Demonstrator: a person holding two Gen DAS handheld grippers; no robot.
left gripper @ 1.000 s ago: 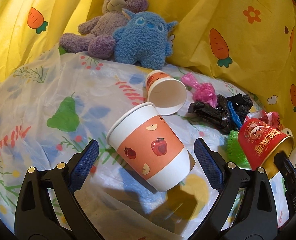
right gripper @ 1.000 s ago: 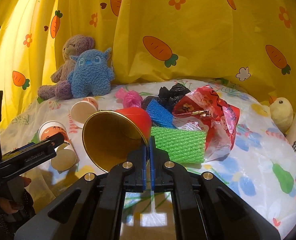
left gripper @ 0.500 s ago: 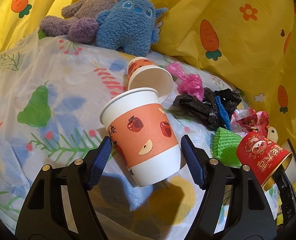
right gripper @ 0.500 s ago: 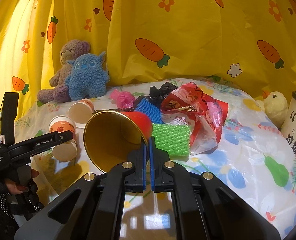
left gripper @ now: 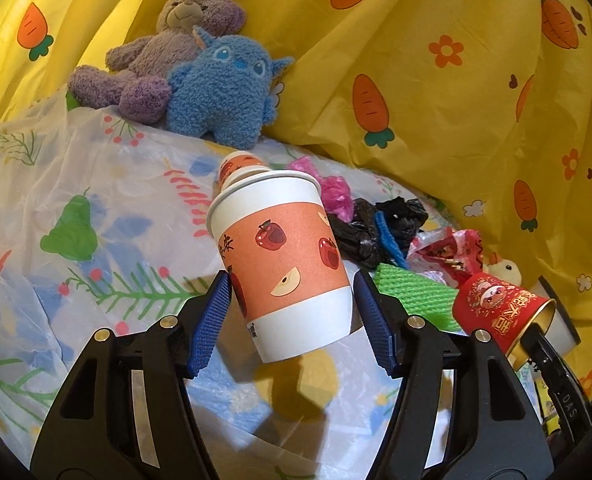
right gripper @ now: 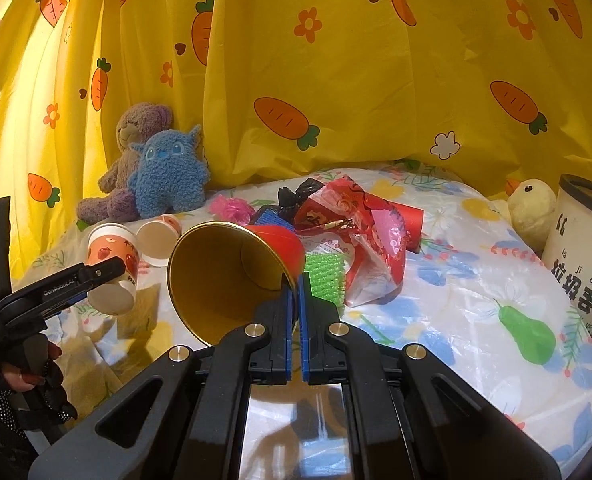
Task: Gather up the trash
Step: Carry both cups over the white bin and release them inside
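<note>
An orange-banded paper cup with apples [left gripper: 283, 264] hangs tilted just above the sheet, its shadow under it. My left gripper [left gripper: 291, 282] is shut on its lower sides and its jaws are still closing; the right wrist view shows the same cup [right gripper: 111, 252] lifted. My right gripper [right gripper: 294, 280] is shut on the rim of a red cup with a gold inside [right gripper: 223, 272], held on its side. A second paper cup [left gripper: 235, 166] lies behind the first. Pink bag [left gripper: 336, 192], black bag [left gripper: 360, 232], green foam net [left gripper: 412, 292] and red wrapper [right gripper: 356, 216] lie heaped together.
A purple bear [left gripper: 155, 56] and a blue plush [left gripper: 223, 92] sit against the yellow carrot curtain at the back. At the right edge of the sheet stand a yellow duck toy [right gripper: 530, 208] and a white bin with printed characters [right gripper: 580, 264]. A person's hand [right gripper: 27, 376] holds the left gripper.
The left jaws narrowed onto the apple cup, which went from lying tilted on the sheet to raised and nearly upright. The right gripper drifted sideways with the red cup.
</note>
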